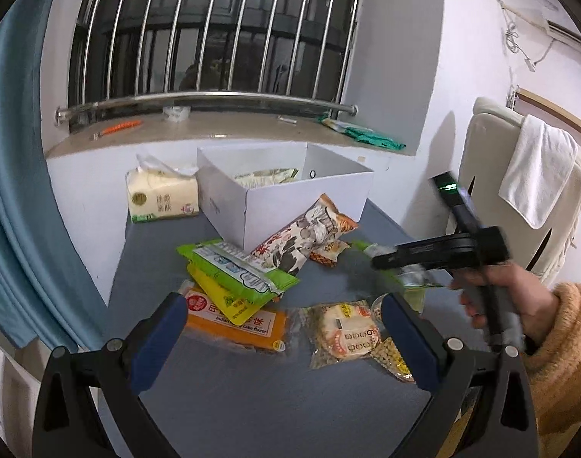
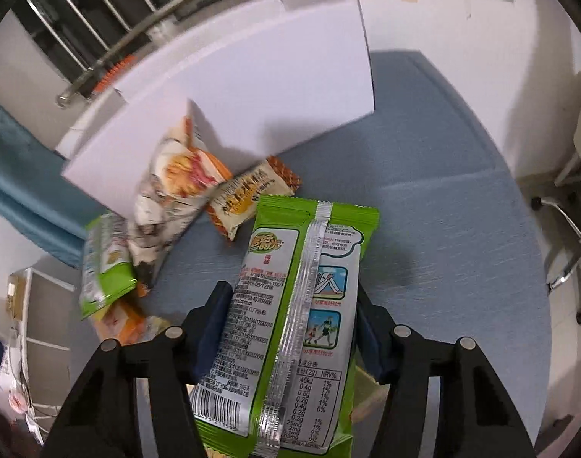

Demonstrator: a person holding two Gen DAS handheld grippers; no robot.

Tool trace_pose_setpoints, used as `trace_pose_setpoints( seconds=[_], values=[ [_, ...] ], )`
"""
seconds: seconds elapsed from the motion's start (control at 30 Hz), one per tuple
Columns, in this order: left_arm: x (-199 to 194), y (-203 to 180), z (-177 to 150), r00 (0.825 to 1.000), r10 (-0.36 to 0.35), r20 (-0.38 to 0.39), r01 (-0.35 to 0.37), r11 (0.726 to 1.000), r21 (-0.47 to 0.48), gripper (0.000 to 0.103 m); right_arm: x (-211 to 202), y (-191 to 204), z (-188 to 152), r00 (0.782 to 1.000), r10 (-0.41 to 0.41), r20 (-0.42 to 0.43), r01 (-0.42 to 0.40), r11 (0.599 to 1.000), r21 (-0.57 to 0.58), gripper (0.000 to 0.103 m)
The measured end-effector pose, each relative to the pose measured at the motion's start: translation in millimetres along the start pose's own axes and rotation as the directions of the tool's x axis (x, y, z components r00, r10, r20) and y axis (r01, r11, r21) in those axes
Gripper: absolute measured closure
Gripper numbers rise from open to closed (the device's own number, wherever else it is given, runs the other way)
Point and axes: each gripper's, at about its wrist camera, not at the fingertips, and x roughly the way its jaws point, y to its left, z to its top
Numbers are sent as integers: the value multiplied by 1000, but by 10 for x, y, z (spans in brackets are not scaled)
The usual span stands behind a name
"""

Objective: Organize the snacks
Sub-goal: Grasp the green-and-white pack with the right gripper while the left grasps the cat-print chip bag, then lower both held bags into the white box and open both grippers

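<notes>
Loose snack packets lie on the grey-blue table (image 1: 252, 400) in front of an open white box (image 1: 290, 206). In the right wrist view, my right gripper (image 2: 292, 294) is shut on a green packet (image 2: 290, 305), back side up, just above the table. From the left wrist view, that gripper (image 1: 389, 263) is blurred at the right, in a person's hand (image 1: 519, 297). My left gripper (image 1: 286, 324) hangs open above an orange packet (image 1: 233, 320) and a clear cracker packet (image 1: 343, 336), touching neither.
A flowered bag (image 1: 305, 236) leans on the box, with a second green packet (image 1: 237, 271) and a yellow one (image 1: 229, 301) piled beside it. A tissue pack (image 1: 160, 194) stands left of the box. A chair with a towel (image 1: 534, 175) is at the right.
</notes>
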Motion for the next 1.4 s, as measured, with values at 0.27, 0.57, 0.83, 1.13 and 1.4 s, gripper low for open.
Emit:
trace_pose_setpoints(
  seconds=[0.27, 0.57, 0.83, 1.13, 1.4],
  values=[
    [796, -187, 299, 985, -125, -121, 142, 980, 143, 0, -877, -119, -271, 965, 190, 183, -187, 982, -32, 38],
    [1996, -509, 465, 954, 86, -288, 22, 936, 351, 0, -1427, -422, -570, 916, 244, 318, -238, 970, -57, 38],
    [2534, -549, 416, 914, 213, -345, -70, 921, 383, 52, -1356, -432, -654, 912, 239, 332, -231, 971, -63, 38],
    [1698, -537, 678, 981, -95, -170, 121, 981, 152, 68, -1330, -469, -725, 910, 242, 338, -236, 970, -61, 38],
    [932, -71, 1203, 949, -296, 108, 311, 938, -152, 68, -1366, -279, -440, 887, 270, 374, -225, 961, -160, 38]
  ],
)
